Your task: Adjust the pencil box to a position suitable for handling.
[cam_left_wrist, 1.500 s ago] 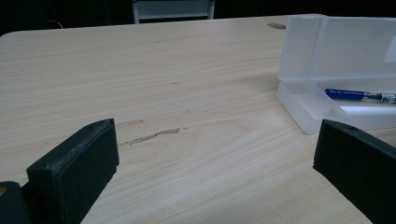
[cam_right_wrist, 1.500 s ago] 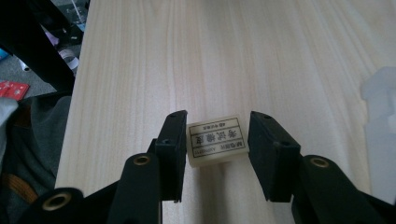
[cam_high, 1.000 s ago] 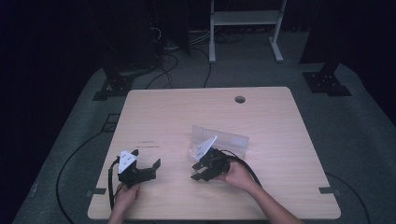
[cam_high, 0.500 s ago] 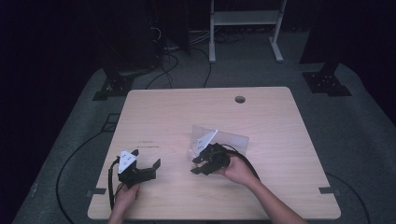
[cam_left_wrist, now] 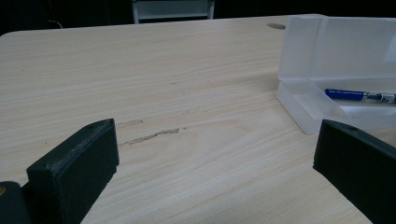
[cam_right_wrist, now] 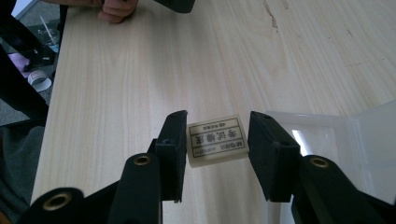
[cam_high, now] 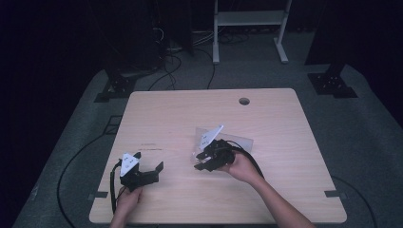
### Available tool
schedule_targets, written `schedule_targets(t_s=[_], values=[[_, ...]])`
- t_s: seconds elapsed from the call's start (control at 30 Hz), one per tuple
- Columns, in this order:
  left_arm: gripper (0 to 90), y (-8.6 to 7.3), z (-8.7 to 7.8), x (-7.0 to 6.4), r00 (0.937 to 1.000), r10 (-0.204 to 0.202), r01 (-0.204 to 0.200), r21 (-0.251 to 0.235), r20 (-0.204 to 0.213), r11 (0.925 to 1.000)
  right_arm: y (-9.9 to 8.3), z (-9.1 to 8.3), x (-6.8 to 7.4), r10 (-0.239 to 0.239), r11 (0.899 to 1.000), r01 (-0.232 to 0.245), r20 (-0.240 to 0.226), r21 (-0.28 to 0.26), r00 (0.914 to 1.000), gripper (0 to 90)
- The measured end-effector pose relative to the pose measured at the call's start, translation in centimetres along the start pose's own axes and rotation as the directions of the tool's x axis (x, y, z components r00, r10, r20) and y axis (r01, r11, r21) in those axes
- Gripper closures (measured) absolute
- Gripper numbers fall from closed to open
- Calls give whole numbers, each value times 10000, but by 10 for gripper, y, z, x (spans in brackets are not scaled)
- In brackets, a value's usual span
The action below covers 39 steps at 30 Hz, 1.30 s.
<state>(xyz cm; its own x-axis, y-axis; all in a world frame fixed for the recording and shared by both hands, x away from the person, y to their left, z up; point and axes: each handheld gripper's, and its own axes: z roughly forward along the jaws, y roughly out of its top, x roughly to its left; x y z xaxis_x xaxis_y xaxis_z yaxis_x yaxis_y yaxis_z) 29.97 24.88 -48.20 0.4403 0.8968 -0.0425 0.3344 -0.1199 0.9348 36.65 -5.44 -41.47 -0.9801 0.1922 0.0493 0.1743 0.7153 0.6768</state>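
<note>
The eraser (cam_right_wrist: 217,140) is clamped between the jaws of the right gripper (cam_right_wrist: 217,149), beside the open clear case (cam_right_wrist: 327,140) near the desk (cam_high: 190,114) centre. The left gripper (cam_high: 142,173) is held wide open and empty.

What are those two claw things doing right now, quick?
Left gripper: open, jaws wide apart, holding nothing.
Right gripper: shut on the eraser, beside the open clear case.

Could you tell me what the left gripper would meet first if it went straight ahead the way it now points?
Probably nothing on the bare table: the clear case lies off to one side of the left gripper.
</note>
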Motion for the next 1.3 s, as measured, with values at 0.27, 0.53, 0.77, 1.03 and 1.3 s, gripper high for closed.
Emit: schedule_targets(t_s=[0.27,0.53,0.77,1.03,1.3], values=[[0,0,0,0,10000,7,-7,2,1,10000,4,-2,-4,50,10000,-50,114,-42,9999,577],[0,0,0,0,10000,23,-23,-2,1,10000,10,-3,-11,146,9998,-144,194,-110,9997,578],[0,0,0,0,10000,54,-54,19,3,10000,10,-2,-16,240,9997,-239,333,-60,9992,578],[0,0,0,0,10000,42,-42,4,4,10000,12,1,-25,419,9991,-420,516,4,9978,577],[0,0,0,0,10000,-14,14,-13,13,10000,7,11,-40,707,9969,-728,672,298,9952,578]])
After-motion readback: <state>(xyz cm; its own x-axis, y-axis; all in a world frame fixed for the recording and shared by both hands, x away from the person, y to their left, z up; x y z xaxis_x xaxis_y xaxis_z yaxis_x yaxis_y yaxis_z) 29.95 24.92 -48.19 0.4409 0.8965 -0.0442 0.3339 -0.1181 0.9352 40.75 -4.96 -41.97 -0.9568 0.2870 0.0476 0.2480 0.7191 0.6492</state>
